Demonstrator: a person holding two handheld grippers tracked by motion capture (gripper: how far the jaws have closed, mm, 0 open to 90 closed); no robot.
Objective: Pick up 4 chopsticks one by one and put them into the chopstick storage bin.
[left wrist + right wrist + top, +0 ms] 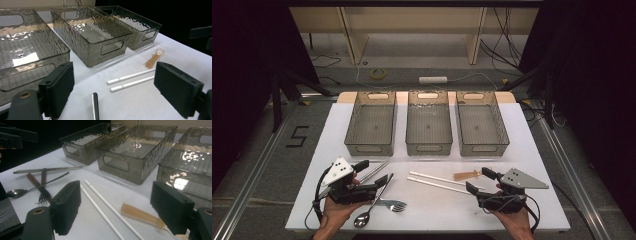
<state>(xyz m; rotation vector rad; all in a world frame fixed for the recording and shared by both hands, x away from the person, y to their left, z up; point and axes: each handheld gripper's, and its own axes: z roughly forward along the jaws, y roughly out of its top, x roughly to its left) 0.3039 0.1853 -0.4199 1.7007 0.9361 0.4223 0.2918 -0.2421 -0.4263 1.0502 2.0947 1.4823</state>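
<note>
A white table [522, 150] carries three smoky, clear plastic bins side by side along its far half: the left bin [371, 125], the middle bin [428, 124] and the right bin [482, 124]. All three are empty; their ribbed floors show bare.

On the near half lies the cutlery, unsorted. To the left are metal chopsticks [374, 171], a spoon [371, 205] and two forks [396, 204] lying crossed over one another. Toward the right lie two white chopsticks [437, 181] side by side, and just beyond them a small amber plastic spoon [466, 175].

The left gripper [371, 172] hovers over the metal cutlery with its jaws apart and nothing between the pads. The right gripper [479, 181] sits beside the near ends of the white chopsticks and the amber spoon, jaws likewise wide and holding nothing.

The work appears to be sorting utensils into the bins, and it looks to be at its very start: no piece is lifted. The next move probably calls for lowering one gripper's jaws around a thin, flat-lying piece and closing squarely so it does not slip or roll.
</note>
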